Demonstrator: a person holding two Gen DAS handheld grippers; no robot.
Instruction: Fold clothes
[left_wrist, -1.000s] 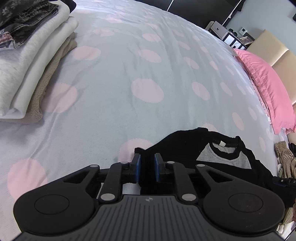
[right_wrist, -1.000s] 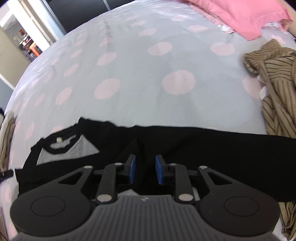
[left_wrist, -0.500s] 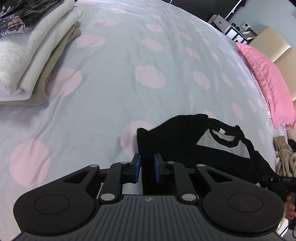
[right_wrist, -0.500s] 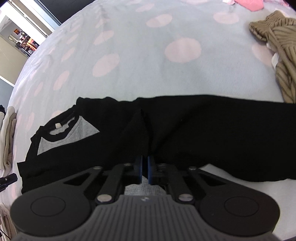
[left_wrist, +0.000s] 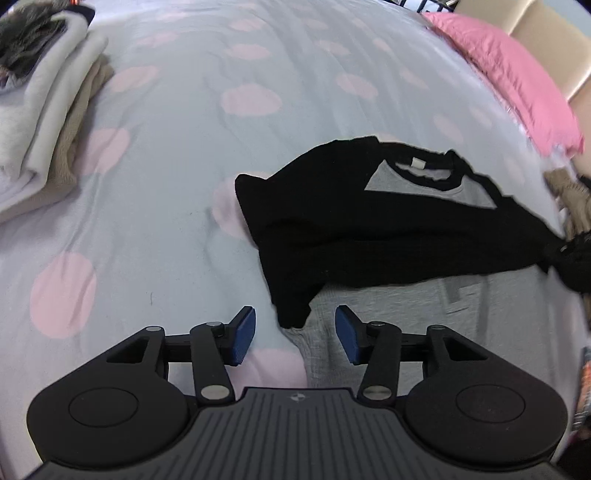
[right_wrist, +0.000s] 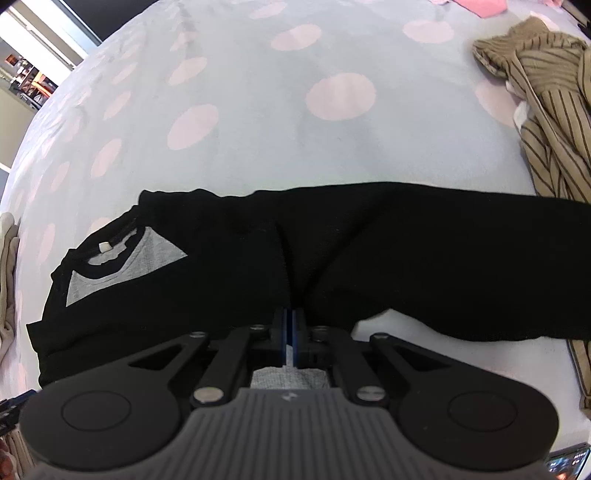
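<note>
A raglan shirt with black sleeves and a grey body lies flat on the bed, collar toward the far side. My left gripper is opening. The black sleeve's cuff lies loose just ahead of and between its blue pads, which do not press it. In the right wrist view the same shirt stretches across the frame. There my right gripper is shut on a pinched ridge of the black fabric at the near edge. Grey cloth shows under its jaws.
The bed has a pale grey cover with pink dots. A stack of folded clothes sits at the far left, a pink pillow at the far right. A crumpled tan striped garment lies right of the shirt.
My left jaws have spread and let go of the black sleeve, which now lies across the shirt. My right jaws have closed on the black fabric.
</note>
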